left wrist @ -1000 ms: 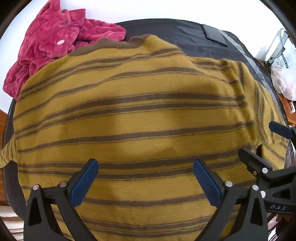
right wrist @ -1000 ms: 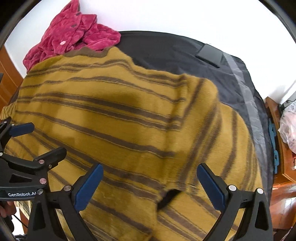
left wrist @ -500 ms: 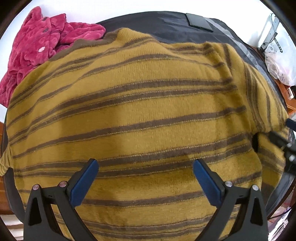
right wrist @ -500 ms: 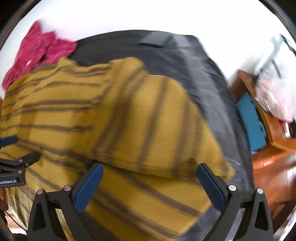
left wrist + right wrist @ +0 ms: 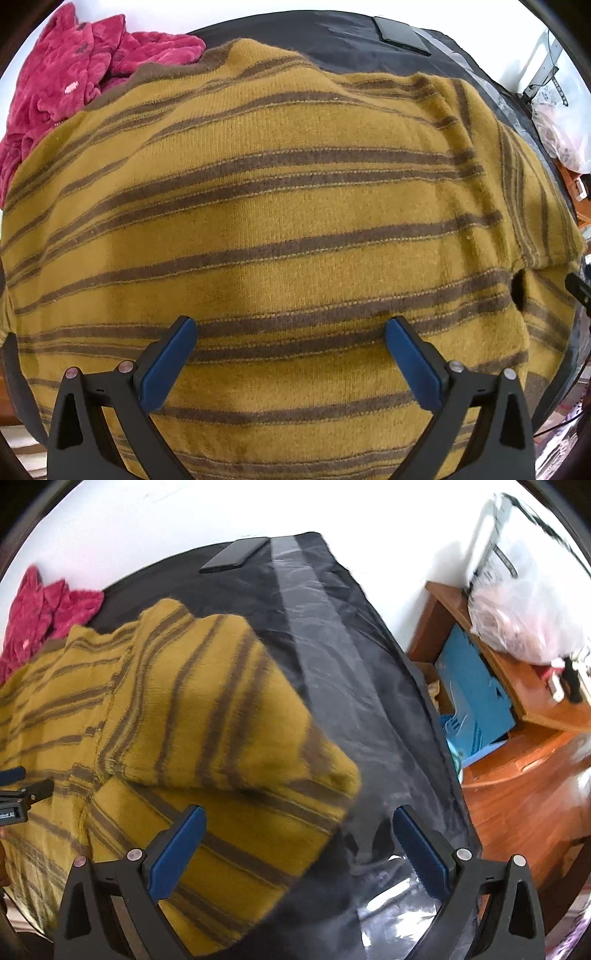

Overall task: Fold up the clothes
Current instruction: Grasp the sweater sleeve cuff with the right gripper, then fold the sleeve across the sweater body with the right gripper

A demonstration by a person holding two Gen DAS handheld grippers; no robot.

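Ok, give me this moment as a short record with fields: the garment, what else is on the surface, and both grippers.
garment: mustard striped sweater spread flat, one sleeve folded across the body
surface: dark table cover
other clothing: red fleece bunched at the far left corner, touching the sweater collar
other item: phone at the far edge
left gripper: open, over the sweater, holding nothing
right gripper: open, over the sweater's right edge, holding nothing

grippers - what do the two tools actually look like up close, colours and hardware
Both match: the left tool and right tool have black angular plastic frames with triangular cut-outs, silver round pins at the joints, and flat blue pads lining the inner finger faces. No cables or sleeves show.
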